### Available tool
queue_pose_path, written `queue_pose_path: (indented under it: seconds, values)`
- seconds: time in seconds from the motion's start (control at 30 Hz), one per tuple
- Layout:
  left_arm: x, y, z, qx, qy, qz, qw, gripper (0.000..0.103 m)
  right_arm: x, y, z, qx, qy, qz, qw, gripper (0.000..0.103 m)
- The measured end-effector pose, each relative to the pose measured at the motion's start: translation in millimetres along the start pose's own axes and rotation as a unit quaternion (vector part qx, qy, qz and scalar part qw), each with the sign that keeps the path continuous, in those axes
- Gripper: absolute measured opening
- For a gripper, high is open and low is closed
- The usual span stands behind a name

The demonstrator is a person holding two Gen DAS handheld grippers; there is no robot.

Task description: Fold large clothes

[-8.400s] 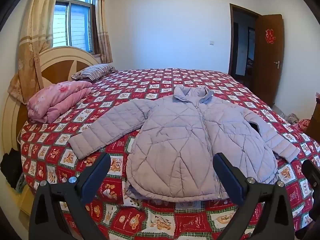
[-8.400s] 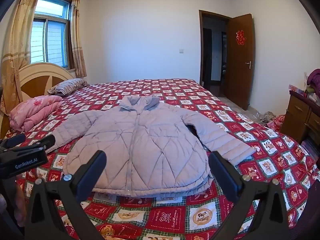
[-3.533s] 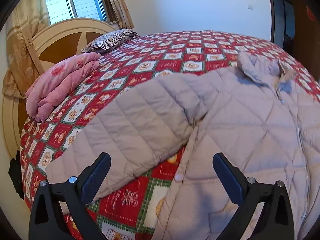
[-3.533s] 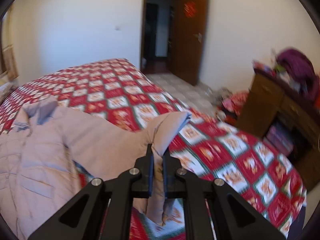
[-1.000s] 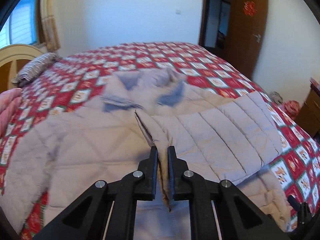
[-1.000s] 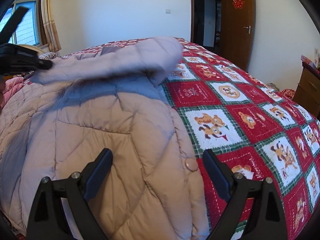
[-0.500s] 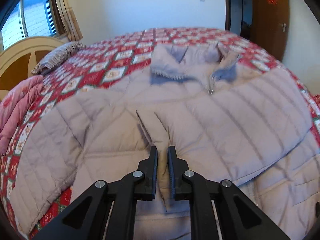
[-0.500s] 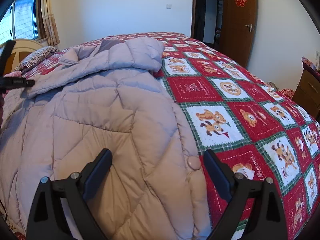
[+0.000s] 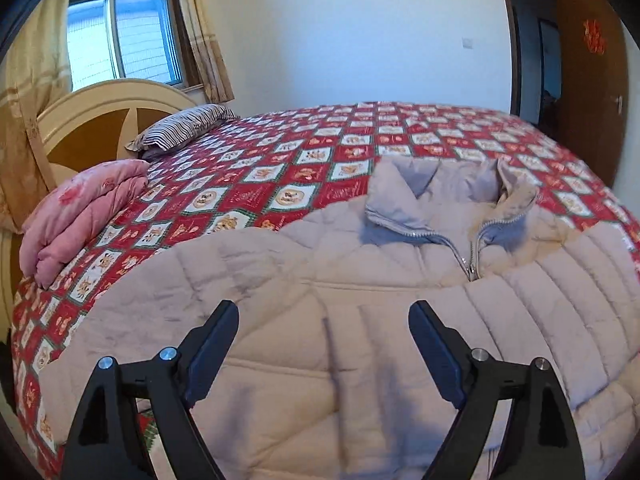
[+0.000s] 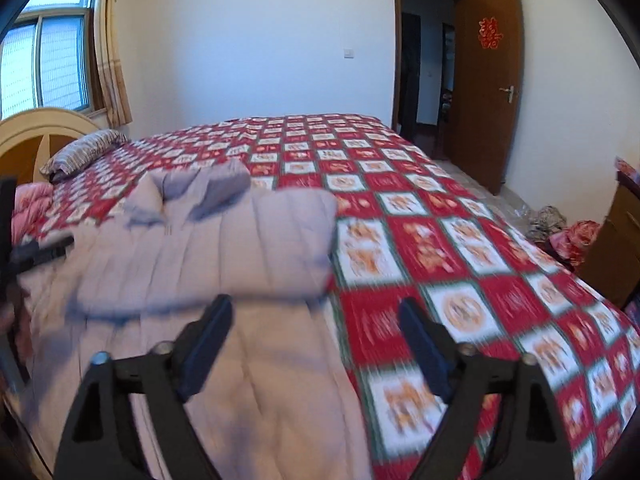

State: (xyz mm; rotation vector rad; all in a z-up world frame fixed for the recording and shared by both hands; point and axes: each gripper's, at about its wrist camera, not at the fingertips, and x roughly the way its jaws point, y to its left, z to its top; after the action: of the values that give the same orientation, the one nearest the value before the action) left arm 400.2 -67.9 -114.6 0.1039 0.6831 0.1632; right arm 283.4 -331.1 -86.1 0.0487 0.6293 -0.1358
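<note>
Right wrist view is smearing with motion blur, so quilt stitching and bedspread prints near the fingers are hard to read. The pale lilac quilted puffer jacket [image 9: 360, 320] is running off the bottom and right edges of the left wrist view; its hem is cut off. At the far left edge of the right wrist view a dark bar, probably part of the other tool, is too blurred to identify.

Versus half a second ago: the left hand-held gripper [image 9: 323, 344] was pinching the sleeve cuff; now the cuff is lying loose on the jacket front and the sleeve [image 10: 224, 252] is lying folded across the chest.

Left hand-held gripper: jaws opening, standing wide apart, nothing gripped; only jacket fabric lying below between the fingers, not pressed.

Right hand-held gripper [image 10: 316, 340]: jaws closing but still wide apart, nothing between the pads; hovering over the jacket's edge and the red checked cartoon-print bedspread [image 10: 460, 280].

Jacket is lying front-up, collar [image 9: 444, 208] far side, on the bed, right of the folded pink quilt [image 9: 76, 216] and the striped pillow [image 9: 180, 128].
</note>
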Motion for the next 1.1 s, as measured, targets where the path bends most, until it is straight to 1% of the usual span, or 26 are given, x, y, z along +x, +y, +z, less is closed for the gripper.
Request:
queue_pose_path:
  seconds: [0.03,0.07,0.1,0.13,0.2,0.27,0.33,0.4,0.5,0.7,0.83,1.1]
  values:
    - [6.1,-7.4,-0.1,0.011,0.0,0.01,0.9999,0.087,11.3,2.0,9.1,0.006,0.0,0.014,1.0,0.082]
    - [16.7,-15.2,-2.7,0.029,-0.001,0.036,0.999,0.087,23.1,4.7,17.3,0.011,-0.004,0.023,1.0,0.082]
    - [20.8,-19.8,-5.8,0.035,0.001,0.047,0.9983,0.087,33.6,7.0,22.9,0.012,-0.008,0.024,1.0,0.082]
    - [30.8,-21.1,-9.0,0.039,0.011,0.052,0.9978,0.087,48.9,11.9,28.5,0.011,-0.008,0.025,1.0,0.082]
    - [51.4,-16.9,-17.5,0.029,0.041,0.05,0.9975,0.087,72.8,20.6,29.1,0.004,0.004,0.029,1.0,0.082]
    - [60.1,-11.8,-22.6,0.016,0.05,0.039,0.9979,0.087,96.0,30.8,24.4,-0.01,0.03,0.035,0.999,0.078]
    - [65.0,-10.5,-25.7,0.01,0.051,0.031,0.9982,0.088,116.6,38.7,16.4,-0.025,0.059,0.035,0.997,0.073]
    - [69.9,-11.7,-29.1,0.009,0.054,0.023,0.9982,0.088,131.4,42.0,5.3,-0.033,0.076,0.031,0.996,0.073]
    - [78.1,-11.1,-32.4,0.003,0.063,0.013,0.9979,0.091,141.2,39.7,-8.0,-0.033,0.089,0.031,0.995,0.073]
    - [83.7,-12.4,-36.2,-0.004,0.076,0.008,0.997,0.096,149.4,41.4,-12.3,-0.043,0.099,0.027,0.994,0.075]
    - [84.3,-11.0,-38.0,-0.01,0.078,0.004,0.9969,0.097,154.0,43.5,-13.9,-0.049,0.104,0.024,0.993,0.077]
    - [84.4,-13.3,-38.4,-0.01,0.078,0.008,0.9969,0.098,157.8,48.8,-15.4,-0.064,0.104,0.007,0.993,0.078]
